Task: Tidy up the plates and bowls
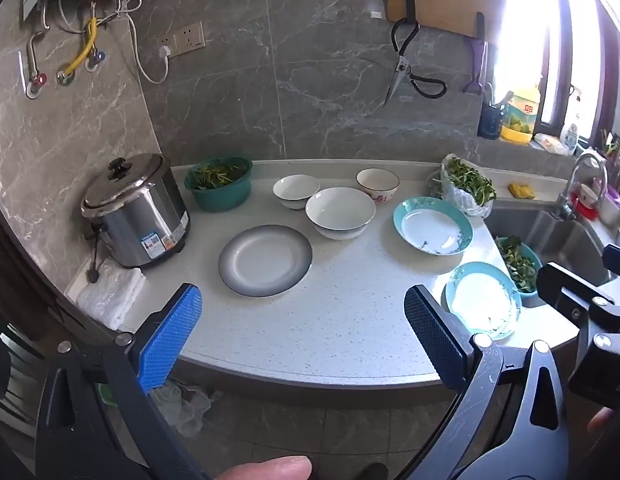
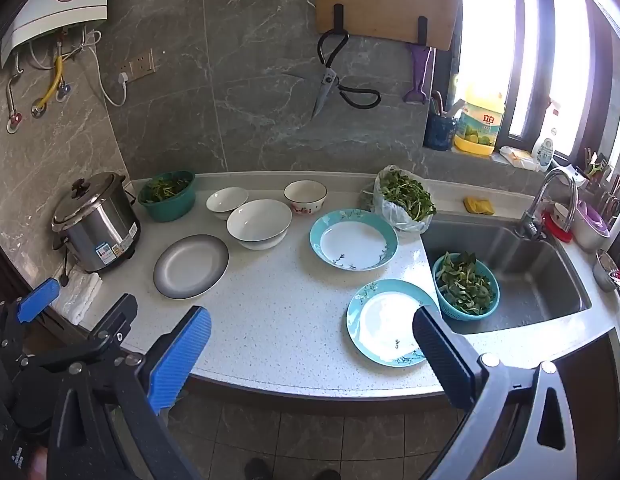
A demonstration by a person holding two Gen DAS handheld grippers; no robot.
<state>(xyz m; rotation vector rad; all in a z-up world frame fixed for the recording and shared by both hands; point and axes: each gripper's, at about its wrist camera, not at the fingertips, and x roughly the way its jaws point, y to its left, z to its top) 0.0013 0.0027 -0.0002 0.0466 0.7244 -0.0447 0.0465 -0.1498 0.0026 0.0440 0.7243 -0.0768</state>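
Observation:
On the counter lie a grey-rimmed plate (image 1: 265,260) (image 2: 191,266), a large white bowl (image 1: 340,212) (image 2: 259,223), a small white bowl (image 1: 296,191) (image 2: 227,202), a patterned bowl (image 1: 377,185) (image 2: 305,197), a far teal plate (image 1: 432,225) (image 2: 353,245) and a near teal plate (image 1: 484,305) (image 2: 384,322). My left gripper (image 1: 304,338) is open and empty, held above the counter's front edge. My right gripper (image 2: 312,354) is open and empty, its right finger over the near teal plate's edge.
A steel cooker (image 1: 136,210) and folded white cloth (image 1: 110,294) stand at the left. A green basin of greens (image 1: 219,182) is at the back. A bag of greens (image 2: 404,198) sits by the sink (image 2: 522,276), which holds a blue strainer (image 2: 466,286). A faucet (image 2: 550,200) stands behind.

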